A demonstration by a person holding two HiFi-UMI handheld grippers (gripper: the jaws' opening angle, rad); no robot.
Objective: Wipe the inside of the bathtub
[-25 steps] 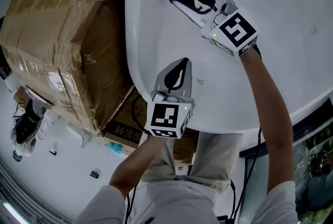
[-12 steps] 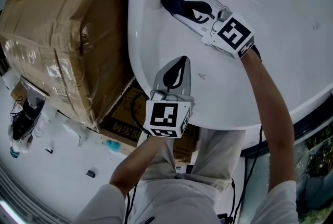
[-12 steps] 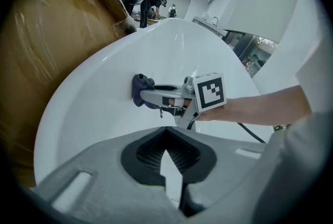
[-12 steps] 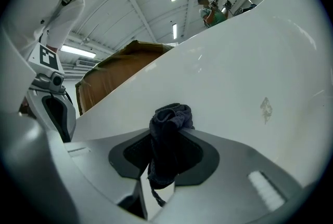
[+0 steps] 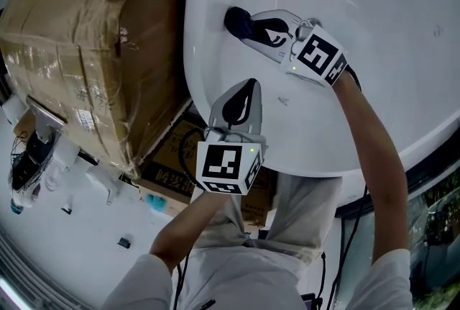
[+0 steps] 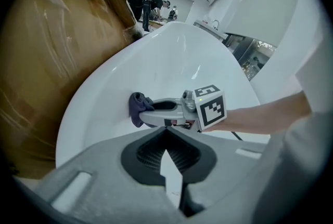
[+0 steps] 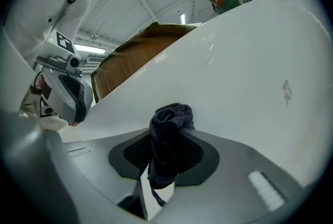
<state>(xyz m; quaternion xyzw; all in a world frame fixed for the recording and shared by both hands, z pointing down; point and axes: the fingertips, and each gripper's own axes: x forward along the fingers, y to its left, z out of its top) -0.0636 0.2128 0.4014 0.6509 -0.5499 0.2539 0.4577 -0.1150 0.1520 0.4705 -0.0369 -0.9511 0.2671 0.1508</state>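
Right gripper (image 5: 251,26) fingers clamp the cloth (image 5: 236,19) on the tub (image 5: 374,85) left inner wall, left gripper (image 5: 246,89) fingers closed, empty, nearer; best press cloth flat, sweep overlapping strokes.

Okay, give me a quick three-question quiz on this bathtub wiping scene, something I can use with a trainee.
1. True or false: the right gripper is shut on the dark cloth.
2. What stands beside the bathtub, at the head view's left? A: a cardboard box. B: a ladder. C: a washing machine.
3. Fill the gap: the left gripper has its jaws ____, with nothing between them.

Key: 1 true. 2 A. 3 together.
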